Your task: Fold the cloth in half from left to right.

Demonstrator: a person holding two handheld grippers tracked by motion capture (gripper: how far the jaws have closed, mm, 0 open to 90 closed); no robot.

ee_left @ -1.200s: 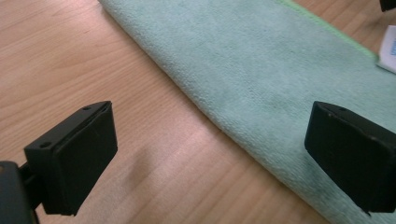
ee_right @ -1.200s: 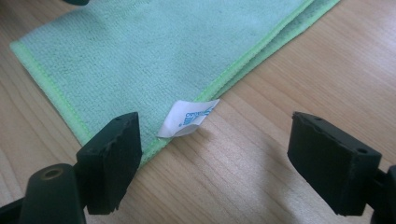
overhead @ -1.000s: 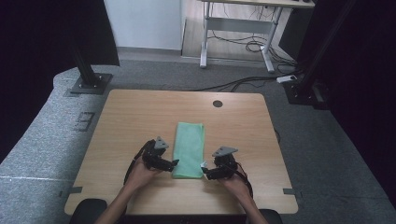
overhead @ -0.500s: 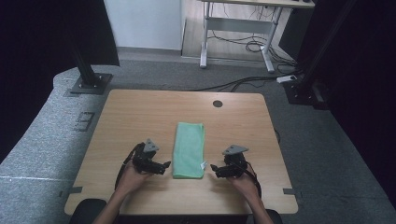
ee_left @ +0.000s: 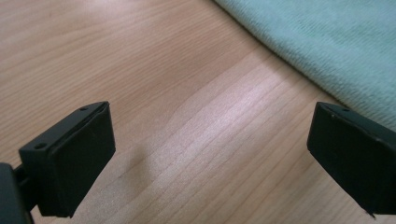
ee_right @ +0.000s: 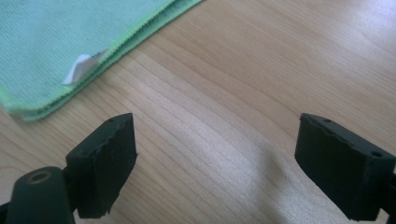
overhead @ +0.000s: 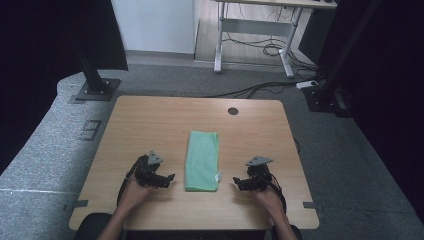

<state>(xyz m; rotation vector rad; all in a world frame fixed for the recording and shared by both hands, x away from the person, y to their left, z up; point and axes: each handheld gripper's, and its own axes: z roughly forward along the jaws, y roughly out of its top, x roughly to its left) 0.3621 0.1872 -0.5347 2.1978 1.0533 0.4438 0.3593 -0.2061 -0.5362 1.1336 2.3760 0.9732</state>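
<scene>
A folded green cloth lies flat in the middle of the wooden table, its long side running away from me. My left gripper rests low by the cloth's near left side, jaws open over bare wood, with the cloth at the upper right of its own view. My right gripper sits by the cloth's near right corner, open and empty. In the right gripper view the cloth shows layered edges and a small white tag.
A round cable hole sits near the table's far edge. Black stand bases and cables lie on the grey floor beyond the table. A metal desk frame stands at the back.
Both grippers have drawn away from the cloth's near corners, the left one leftward and the right one rightward, each also toward me. The cloth lies still.
</scene>
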